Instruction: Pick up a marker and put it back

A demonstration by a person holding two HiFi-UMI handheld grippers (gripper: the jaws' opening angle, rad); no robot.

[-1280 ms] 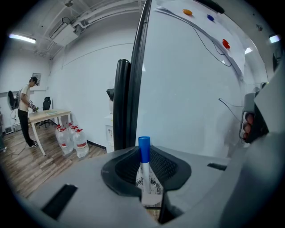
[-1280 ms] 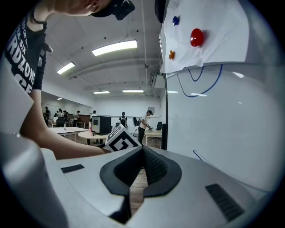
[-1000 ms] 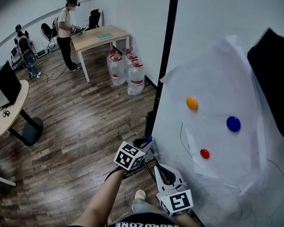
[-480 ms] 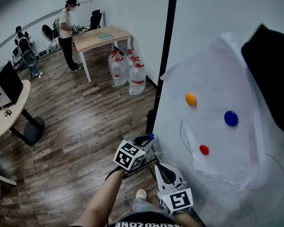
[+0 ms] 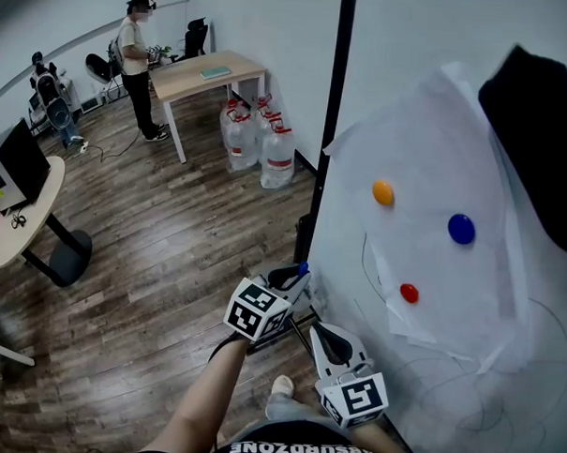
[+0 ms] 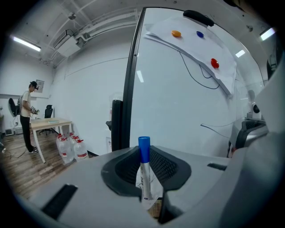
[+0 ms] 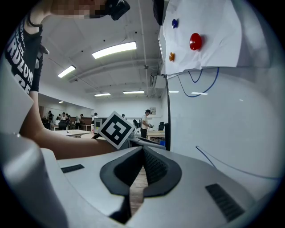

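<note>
A white marker (image 6: 145, 173) with a blue cap stands upright between the jaws of my left gripper (image 6: 144, 156), which is shut on it. In the head view the left gripper (image 5: 295, 276) is close to the lower left corner of the whiteboard (image 5: 393, 75), and the marker's blue cap (image 5: 302, 267) pokes up from it. Lower and to the right, my right gripper (image 5: 331, 341) hovers by the board's bottom edge. Its jaws (image 7: 142, 151) meet at the tips with nothing between them.
A white paper sheet (image 5: 436, 162) hangs on the board under orange (image 5: 383, 192), blue (image 5: 461, 229) and red (image 5: 409, 293) magnets, with a black cloth (image 5: 541, 138) above. A black post (image 5: 331, 129) frames the board. Water bottles (image 5: 259, 140), a table (image 5: 206, 75), a person (image 5: 139, 64) and a round desk (image 5: 16, 220) stand on the wooden floor.
My left gripper has risen a little with the marker in it. The right gripper has stayed in place.
</note>
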